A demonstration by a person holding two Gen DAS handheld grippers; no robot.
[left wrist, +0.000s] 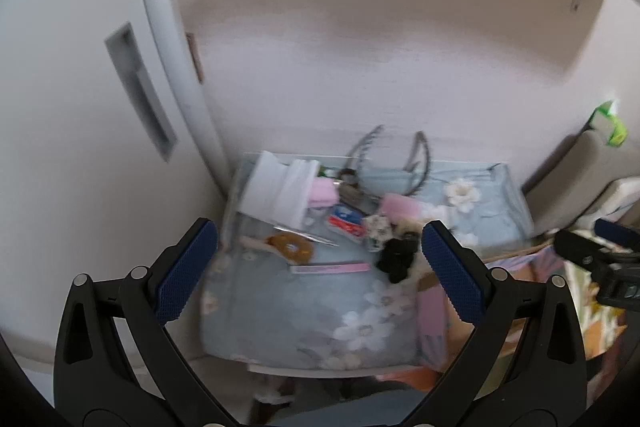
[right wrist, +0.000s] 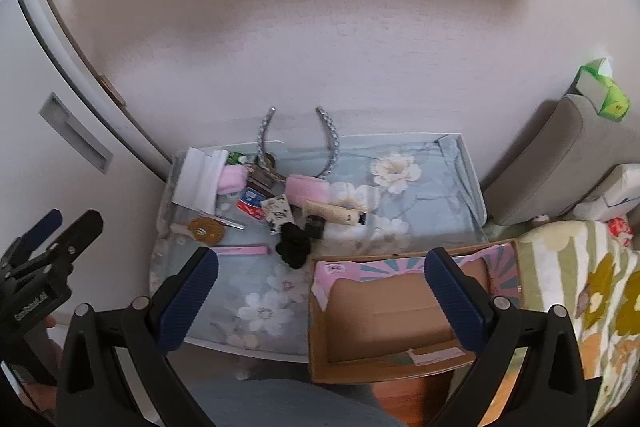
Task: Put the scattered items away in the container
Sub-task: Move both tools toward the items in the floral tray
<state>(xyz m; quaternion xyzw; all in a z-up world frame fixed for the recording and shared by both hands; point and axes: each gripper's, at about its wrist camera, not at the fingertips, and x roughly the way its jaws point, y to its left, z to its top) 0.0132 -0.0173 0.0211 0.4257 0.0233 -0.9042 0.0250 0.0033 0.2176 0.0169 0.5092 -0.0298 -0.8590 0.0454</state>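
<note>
Scattered items lie on a small table with a blue floral cloth (right wrist: 272, 311): a black scrunchie (right wrist: 295, 247), a cream tube (right wrist: 334, 214), a pink nail file (right wrist: 244, 250), a round brown comb (right wrist: 206, 229), a red-blue packet (right wrist: 251, 205), pink pads (right wrist: 308, 187) and a silver headband (right wrist: 332, 147). An open cardboard box (right wrist: 384, 319) stands at the table's front right, empty. My left gripper (left wrist: 316, 267) is open above the table's front, empty. My right gripper (right wrist: 320, 303) is open above the box's left edge, empty.
A white cabinet door (right wrist: 48, 131) stands at the left. A grey cushion (right wrist: 556, 163) with a green tissue pack (right wrist: 604, 95) and a floral blanket (right wrist: 592, 291) lie at the right. White folded paper (right wrist: 200, 179) sits at the table's back left.
</note>
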